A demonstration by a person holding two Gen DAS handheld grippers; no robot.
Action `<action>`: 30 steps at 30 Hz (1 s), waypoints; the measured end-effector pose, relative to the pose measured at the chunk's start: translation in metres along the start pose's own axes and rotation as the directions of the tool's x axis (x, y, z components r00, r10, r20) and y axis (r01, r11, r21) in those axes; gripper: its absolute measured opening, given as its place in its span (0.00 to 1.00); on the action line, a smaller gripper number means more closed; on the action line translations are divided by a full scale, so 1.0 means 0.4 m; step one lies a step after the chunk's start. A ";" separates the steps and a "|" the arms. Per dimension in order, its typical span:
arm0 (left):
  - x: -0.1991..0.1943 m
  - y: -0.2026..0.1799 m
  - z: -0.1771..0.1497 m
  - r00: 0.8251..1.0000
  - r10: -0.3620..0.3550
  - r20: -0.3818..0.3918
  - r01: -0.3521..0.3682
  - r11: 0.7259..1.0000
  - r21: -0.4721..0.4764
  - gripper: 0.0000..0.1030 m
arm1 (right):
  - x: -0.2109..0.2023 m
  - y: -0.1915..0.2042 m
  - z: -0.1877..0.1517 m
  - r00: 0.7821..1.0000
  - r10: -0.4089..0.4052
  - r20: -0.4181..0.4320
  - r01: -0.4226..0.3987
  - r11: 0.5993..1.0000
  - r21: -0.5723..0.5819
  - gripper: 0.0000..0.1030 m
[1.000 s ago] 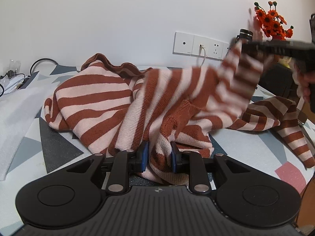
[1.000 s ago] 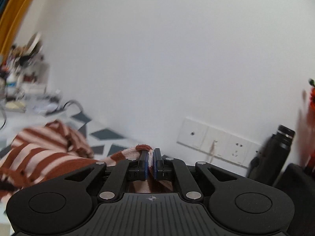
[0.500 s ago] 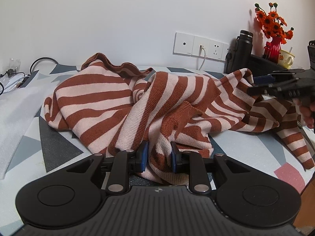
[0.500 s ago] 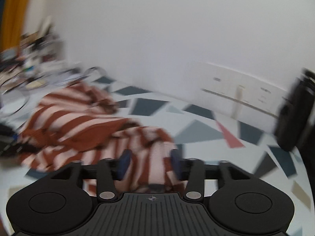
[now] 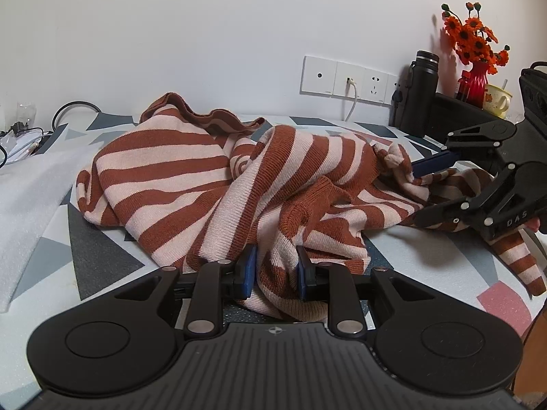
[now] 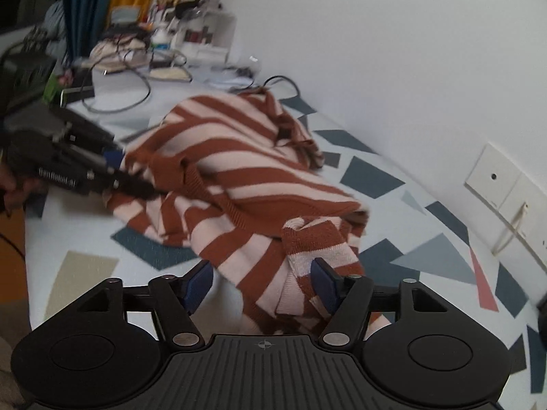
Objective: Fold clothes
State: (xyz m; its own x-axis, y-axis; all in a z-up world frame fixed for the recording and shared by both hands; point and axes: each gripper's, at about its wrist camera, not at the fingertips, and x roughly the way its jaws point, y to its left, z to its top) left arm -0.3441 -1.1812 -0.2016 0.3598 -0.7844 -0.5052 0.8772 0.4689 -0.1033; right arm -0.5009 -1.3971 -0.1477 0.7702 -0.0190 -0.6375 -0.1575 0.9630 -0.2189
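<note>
A rust and pale pink striped knit sweater (image 5: 212, 184) lies crumpled on the patterned table (image 5: 102, 259). My left gripper (image 5: 274, 271) stays shut on a fold of its near hem, with fabric bunched between the blue pads. It also shows at the left of the right wrist view, left gripper (image 6: 112, 167), biting the sweater (image 6: 239, 164) edge. My right gripper (image 6: 261, 283) has its jaws opening; a sleeve end lies loosely between them, against the right pad only. From the left wrist view the right gripper (image 5: 427, 188) hovers low at the heap's right side.
Against the back wall stand a black bottle (image 5: 422, 92), a red vase of orange flowers (image 5: 473, 54) and a mug (image 5: 497, 97). A cable hangs from the wall sockets (image 5: 348, 78). White foam sheet (image 5: 27, 184) and cables (image 5: 34, 130) lie left.
The right gripper, earlier shut on the sleeve and holding it up high, came down, tilted toward the table and opened; the sleeve dropped onto the heap. The left gripper kept still.
</note>
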 end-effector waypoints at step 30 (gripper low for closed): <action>-0.050 -0.020 0.047 0.999 -0.025 0.026 0.024 0.999 0.043 0.20 | -0.015 -0.019 0.003 0.997 -0.064 0.053 0.048 0.965 0.257 0.02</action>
State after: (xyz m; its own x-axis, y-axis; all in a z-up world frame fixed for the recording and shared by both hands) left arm -0.3524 -1.1769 -0.1746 0.3457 -0.8063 -0.4800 0.8985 0.4320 -0.0785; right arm -0.5035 -1.4041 -0.1413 0.8102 -0.0661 -0.5824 0.0441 0.9977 -0.0519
